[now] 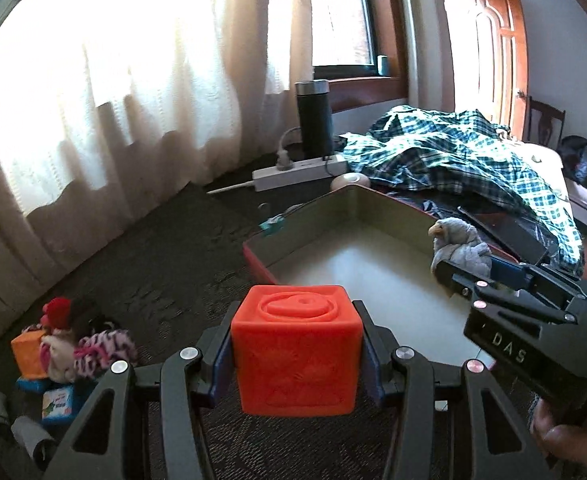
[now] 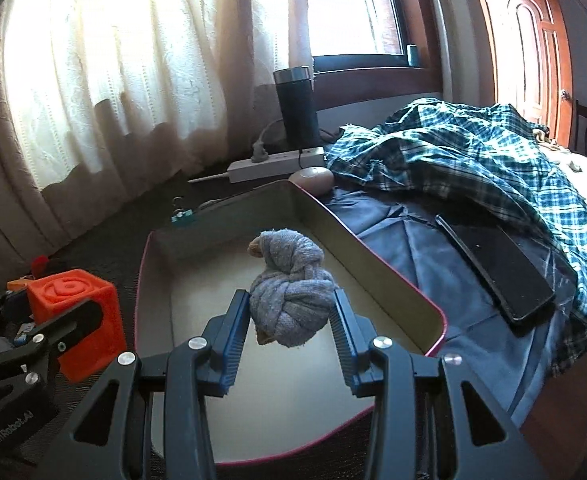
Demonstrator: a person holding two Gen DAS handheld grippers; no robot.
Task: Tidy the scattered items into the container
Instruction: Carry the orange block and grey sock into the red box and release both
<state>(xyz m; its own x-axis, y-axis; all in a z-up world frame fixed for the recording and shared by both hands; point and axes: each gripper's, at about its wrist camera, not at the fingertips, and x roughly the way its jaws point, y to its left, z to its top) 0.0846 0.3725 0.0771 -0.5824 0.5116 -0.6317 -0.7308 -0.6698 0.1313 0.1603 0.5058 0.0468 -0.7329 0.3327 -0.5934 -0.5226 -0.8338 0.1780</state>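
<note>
My left gripper [image 1: 296, 354] is shut on an orange cube [image 1: 296, 348] with a raised number on its top, held just short of the near corner of the container [image 1: 313, 216]. That container is a shallow tin with a pink rim [image 2: 393, 268] and a pale bare floor. My right gripper [image 2: 292, 330] is shut on a knotted grey sock [image 2: 289, 304] and hangs over the tin's inside. From the left wrist view the sock [image 1: 459, 250] shows at the right, in the right gripper [image 1: 469, 276]. The cube [image 2: 75, 320] appears at the tin's left in the right wrist view.
A heap of soft toys and small blocks [image 1: 69, 352] lies on the dark carpet at the left. Behind the tin are a power strip [image 1: 297, 174], a black cylinder [image 1: 314, 118], a binder clip [image 2: 182, 214] and a round beige object [image 2: 311, 178]. A plaid shirt [image 2: 473, 152] and a dark flat device [image 2: 493, 268] lie right.
</note>
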